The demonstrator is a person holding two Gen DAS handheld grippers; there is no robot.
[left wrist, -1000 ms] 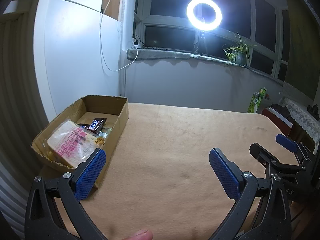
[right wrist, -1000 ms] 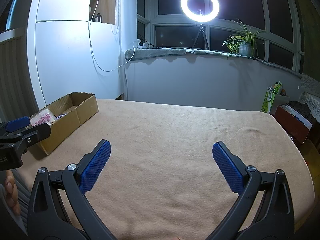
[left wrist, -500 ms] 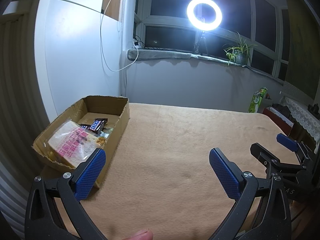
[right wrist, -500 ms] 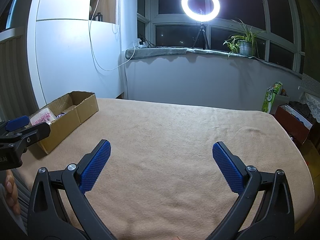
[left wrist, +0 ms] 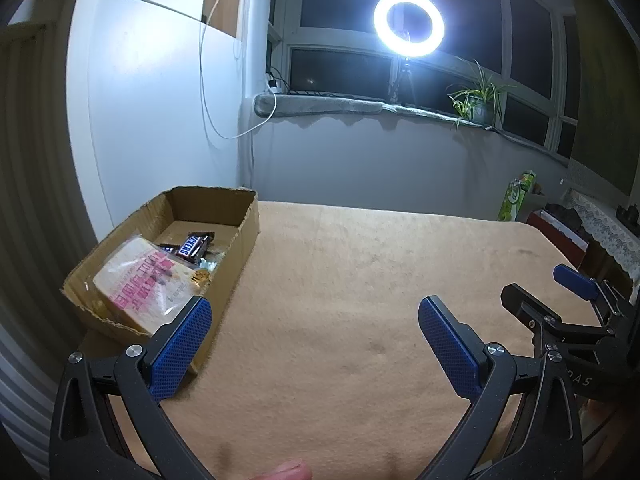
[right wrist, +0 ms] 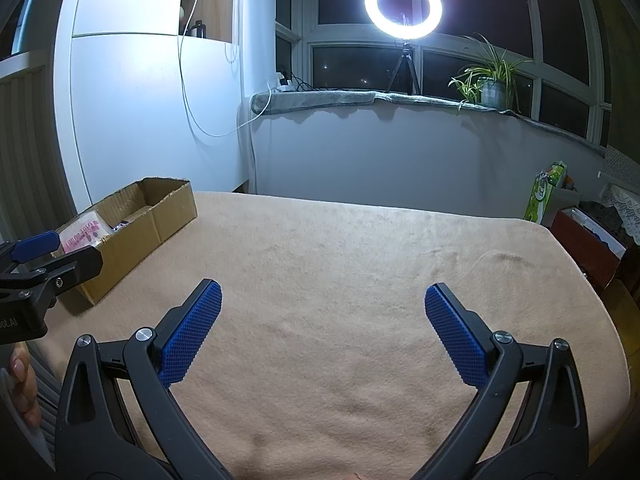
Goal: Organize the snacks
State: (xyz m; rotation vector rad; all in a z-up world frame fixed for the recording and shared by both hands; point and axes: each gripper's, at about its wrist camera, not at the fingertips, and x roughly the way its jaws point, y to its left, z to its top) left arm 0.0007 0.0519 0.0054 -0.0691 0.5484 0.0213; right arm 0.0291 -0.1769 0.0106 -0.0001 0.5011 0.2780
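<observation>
Left gripper (left wrist: 316, 344) hung over the tan blanket (left wrist: 360, 280), blue pads spread wide, nothing between them. Cardboard box (left wrist: 240, 240) sat at far left on the blanket, open-topped; inside lay a pale pink-printed packet (left wrist: 148, 284) at the near end and a Snickers bar (left wrist: 194, 245) beyond it. Right gripper (left wrist: 576, 300) showed at the right edge. Ring light (left wrist: 409, 25) glared at the window.

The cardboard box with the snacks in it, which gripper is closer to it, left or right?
Left. The left gripper hangs open right beside the cardboard box, one finger at its near corner. The right gripper is open too, farther off over the bare blanket.
</observation>
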